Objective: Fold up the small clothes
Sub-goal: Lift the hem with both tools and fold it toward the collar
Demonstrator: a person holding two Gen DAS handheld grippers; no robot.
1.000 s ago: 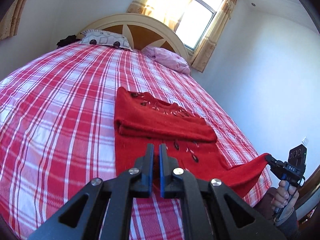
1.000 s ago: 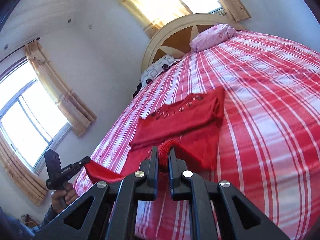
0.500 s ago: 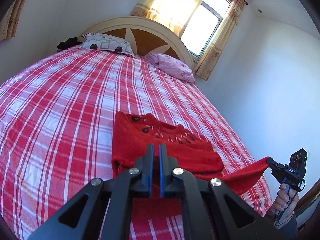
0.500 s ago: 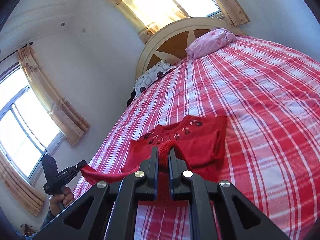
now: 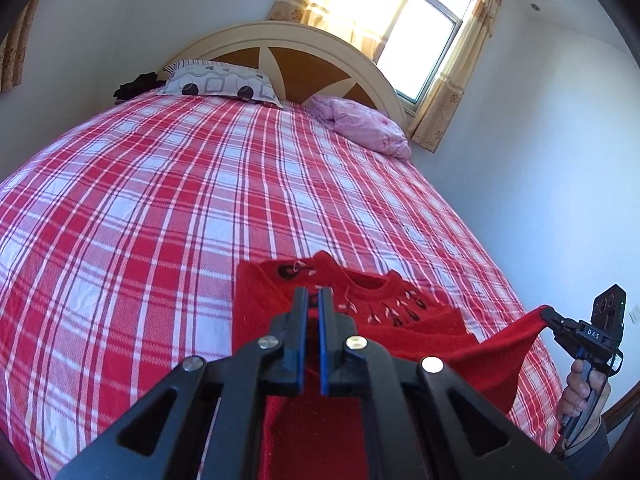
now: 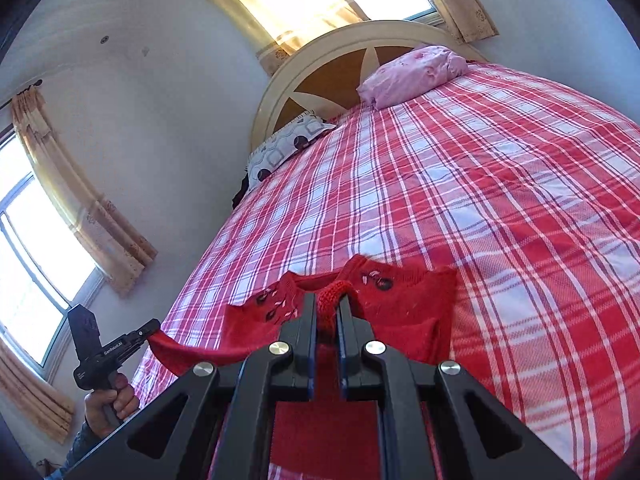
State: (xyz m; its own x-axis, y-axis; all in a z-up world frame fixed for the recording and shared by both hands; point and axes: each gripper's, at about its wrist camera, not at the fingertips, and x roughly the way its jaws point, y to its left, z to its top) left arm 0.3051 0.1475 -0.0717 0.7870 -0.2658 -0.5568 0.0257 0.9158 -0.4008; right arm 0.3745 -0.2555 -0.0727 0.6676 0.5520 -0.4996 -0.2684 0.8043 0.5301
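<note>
- Sunlit bedroom: a wide bed under a red-and-white plaid sheet (image 5: 168, 216) fills both views, with an arched cream-and-brown headboard (image 5: 304, 56), a grey patterned pillow (image 5: 220, 82) and a crumpled pink pillow (image 5: 360, 124) at the far end.
- Near the foot of the bed lies a small red knitted sweater with dark embroidered motifs at the neck (image 5: 372, 308), already partly folded; its near edge is lifted off the sheet and stretched between the two tools.
- The left gripper (image 5: 314, 300) has its fingers pressed together on one bottom corner of the knit; this shows best from the right wrist view.
- The right gripper (image 6: 326, 308) pinches a bunched ridge of the same hem between its pads.
- My reading: the hem is being carried towards the neckline for the next fold.
- Risks: uneven travel of the two hands would skew the fold; pulling too taut could drag the folded part lying on the sheet and undo it; the thick bunch might slip from the right pinch and drop short.
</note>
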